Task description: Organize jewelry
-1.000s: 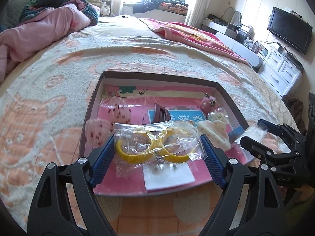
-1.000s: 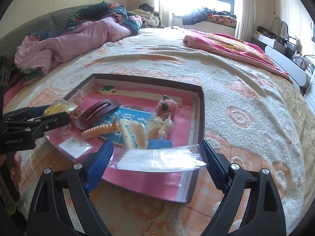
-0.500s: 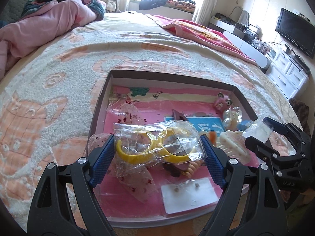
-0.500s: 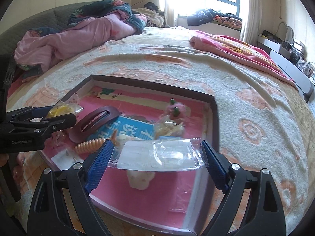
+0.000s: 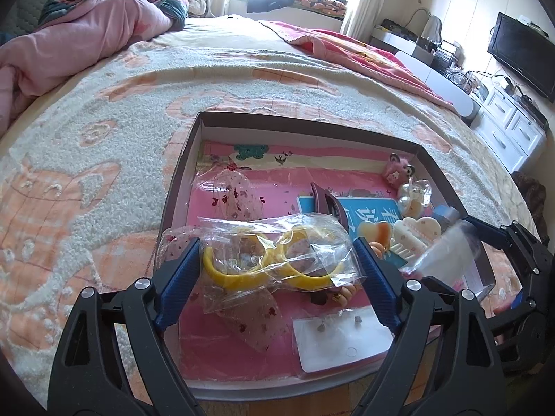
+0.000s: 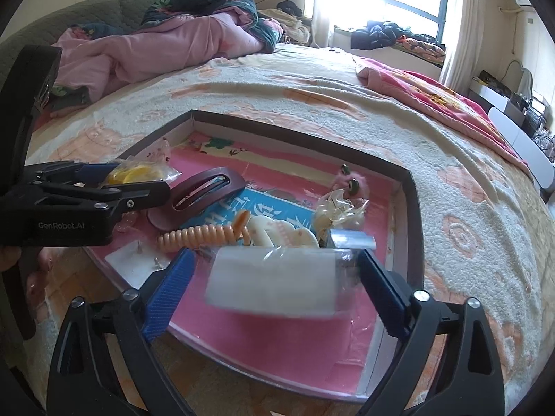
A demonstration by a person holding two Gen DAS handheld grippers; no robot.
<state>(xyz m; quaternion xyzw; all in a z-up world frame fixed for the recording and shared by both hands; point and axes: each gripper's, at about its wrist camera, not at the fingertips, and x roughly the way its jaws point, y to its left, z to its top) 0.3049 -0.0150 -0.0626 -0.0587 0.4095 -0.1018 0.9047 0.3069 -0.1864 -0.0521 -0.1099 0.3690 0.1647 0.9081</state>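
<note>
A shallow box with a pink floor and dark rim (image 5: 194,159) lies on the bed and holds hair clips and jewelry. My left gripper (image 5: 277,263) is shut on a clear bag of yellow bangles (image 5: 277,260), held over the box's near left part; it also shows in the right wrist view (image 6: 135,175). My right gripper (image 6: 274,282) holds a clear flat packet with a white card (image 6: 274,284), blurred, over the box's near right part; the packet also shows in the left wrist view (image 5: 447,256).
In the box lie a brown hair clip (image 6: 204,192), an orange coil tie (image 6: 204,235), a white claw clip (image 5: 416,235), a pink fuzzy clip (image 5: 395,171), an earring card (image 5: 340,339) and a blue card (image 6: 274,208). A pink quilt (image 5: 69,45) lies far left.
Both grippers have moved forward over the box with their bags still held. The right gripper's packet is now blurred and tilting downward.
</note>
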